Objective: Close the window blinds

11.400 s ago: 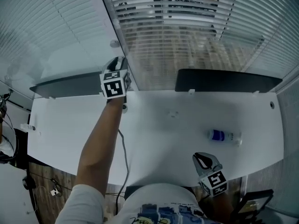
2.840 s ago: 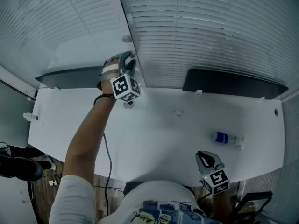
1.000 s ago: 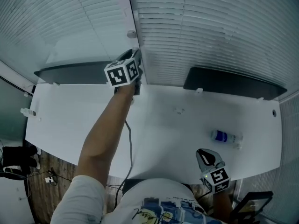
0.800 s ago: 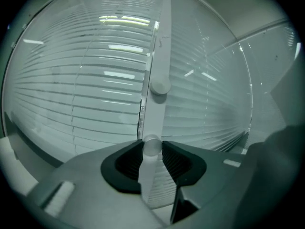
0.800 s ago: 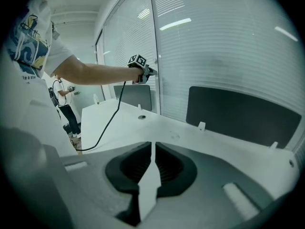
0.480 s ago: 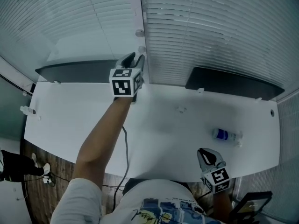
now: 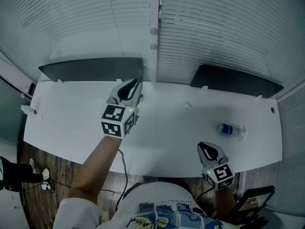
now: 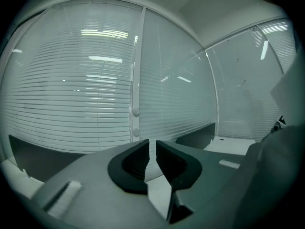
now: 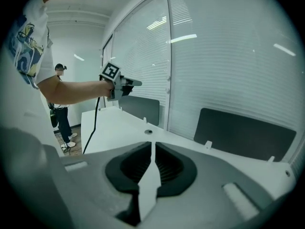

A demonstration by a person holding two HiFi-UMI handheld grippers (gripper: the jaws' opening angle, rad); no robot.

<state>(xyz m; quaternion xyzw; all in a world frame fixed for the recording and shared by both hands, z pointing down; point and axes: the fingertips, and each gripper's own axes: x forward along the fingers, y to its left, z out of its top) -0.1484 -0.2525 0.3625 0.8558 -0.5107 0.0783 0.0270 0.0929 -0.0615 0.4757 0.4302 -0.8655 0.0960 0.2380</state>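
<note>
Back from the top-cropped blinds [image 7: 214,27], the left gripper [image 7: 130,86] has just been closing, empty, jaws barely apart.

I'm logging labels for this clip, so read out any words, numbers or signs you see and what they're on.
Nothing here is readable.
Bottle label: blue, too small to read.
Shirt print: script, too blurred to read.
Marker cubes: black-and-white squares only, no words.

A long white desk [image 7: 71,128] lies across your front; dark grey upright panels [image 7: 90,69] stand on its far edge at eleven and one o'clock; a white window post [image 7: 153,13] rises at twelve; brown wood-plank floor [image 7: 33,163] shows at eight; strip-light reflections [image 8: 105,58] streak the windows.
</note>
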